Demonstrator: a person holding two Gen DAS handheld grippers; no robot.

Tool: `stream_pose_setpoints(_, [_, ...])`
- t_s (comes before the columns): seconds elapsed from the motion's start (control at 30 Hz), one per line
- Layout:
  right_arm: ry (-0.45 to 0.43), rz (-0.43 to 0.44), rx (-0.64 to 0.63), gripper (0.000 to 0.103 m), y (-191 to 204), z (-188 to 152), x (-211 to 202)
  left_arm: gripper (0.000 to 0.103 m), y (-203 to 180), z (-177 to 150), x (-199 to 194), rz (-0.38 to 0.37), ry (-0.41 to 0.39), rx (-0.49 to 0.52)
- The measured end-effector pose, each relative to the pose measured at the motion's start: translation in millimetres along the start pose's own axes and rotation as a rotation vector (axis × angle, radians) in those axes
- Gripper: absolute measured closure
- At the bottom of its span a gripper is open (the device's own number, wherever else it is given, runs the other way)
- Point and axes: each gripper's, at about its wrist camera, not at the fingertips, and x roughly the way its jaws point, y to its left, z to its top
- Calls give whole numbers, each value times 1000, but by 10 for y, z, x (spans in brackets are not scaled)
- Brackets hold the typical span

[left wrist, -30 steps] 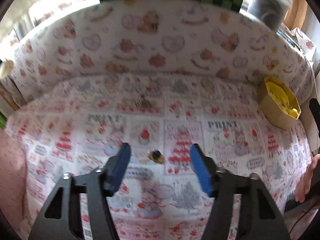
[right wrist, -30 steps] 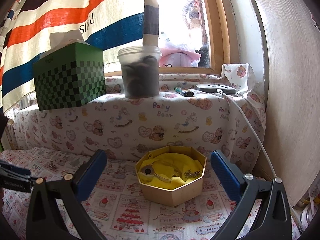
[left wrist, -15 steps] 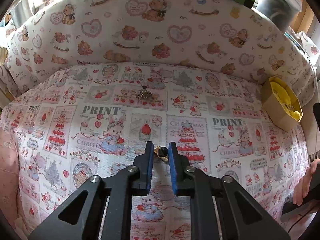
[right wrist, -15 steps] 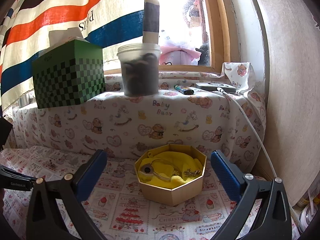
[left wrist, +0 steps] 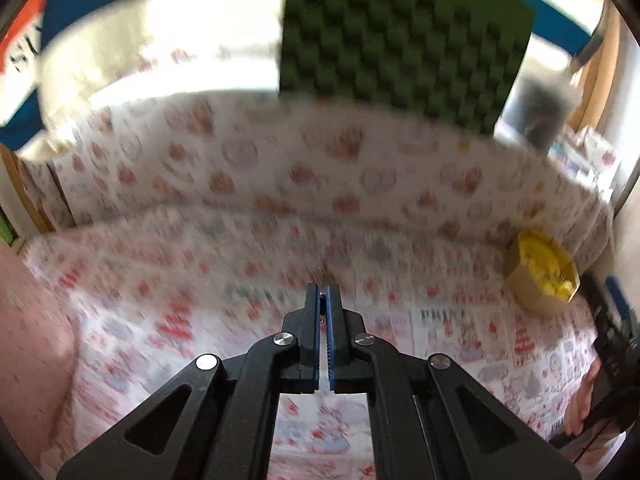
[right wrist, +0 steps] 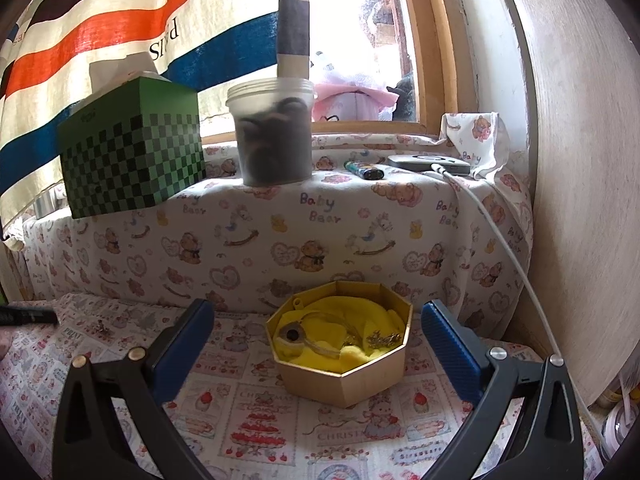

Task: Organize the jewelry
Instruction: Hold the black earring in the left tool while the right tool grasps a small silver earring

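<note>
My left gripper (left wrist: 323,295) is shut on a small dark and gold jewelry piece (left wrist: 322,309), lifted above the printed cloth; the view is motion-blurred. The octagonal box with yellow lining (left wrist: 541,279) sits at the far right of that view. In the right wrist view the same box (right wrist: 341,350) stands straight ahead and holds a ring-like piece (right wrist: 294,335) and a gold chain (right wrist: 383,337). My right gripper (right wrist: 316,344) is open and empty, its fingers either side of the box. Another small jewelry piece (right wrist: 103,326) lies on the cloth at the left.
A green checkered tissue box (right wrist: 132,156), a plastic jar (right wrist: 272,132), a lighter (right wrist: 365,169) and a flat device with a white cable (right wrist: 430,162) sit on the ledge behind. A wooden wall (right wrist: 580,160) bounds the right.
My left gripper closed on the small jewelry piece on the cloth, then lifted and tilted up with it. The right gripper stayed open and still.
</note>
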Motion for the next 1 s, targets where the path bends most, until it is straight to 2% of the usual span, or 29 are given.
stream_pose_setpoints(0.1, [48, 111, -51, 0, 185, 51, -58, 101, 161, 107, -131, 0, -95, -24])
stream_pose_setpoints(0.2, [110, 207, -83, 0, 362, 104, -65, 101, 329, 169, -93, -15, -128, -76])
stream_pose_setpoints(0.3, [293, 293, -75, 0, 564, 199, 157, 101, 382, 173, 23, 10, -146, -87])
stream_pose_setpoints(0.37, [401, 375, -8, 0, 694, 262, 351, 101, 375, 172, 129, 41, -148, -69])
stream_pose_setpoints(0.43, [459, 354, -6, 0, 890, 319, 518, 101, 385, 162, 199, 52, -146, -62])
stream_pose_setpoints(0.5, [497, 310, -60, 0, 1126, 345, 665, 101, 389, 146, 250, 61, -136, -73])
stream_pose_setpoints(0.57, [516, 315, -87, 3, 1332, 337, 776, 101, 464, 145, 253, 39, -122, -115])
stream_pose_setpoints(0.63, [562, 304, -116, 15, 1572, 291, 930, 101, 555, 142, 293, 20, -103, -166])
stream_pose_setpoints(0.77, [608, 312, -102, 30, 1868, 180, 1110, 101, 717, 134, 423, 53, -75, -226])
stream_pose_setpoints(0.87, [613, 334, -61, 46, 2005, 121, 1208, 101, 817, 135, 461, 53, -68, -259])
stream_pose_setpoints(0.93, [610, 344, -40, 62, 2070, 96, 1266, 101, 860, 133, 472, 51, -59, -273])
stream_pose_setpoints(1.0, [613, 332, -28, 68, 2130, 84, 1333, 101, 891, 126, 491, 41, -51, -286])
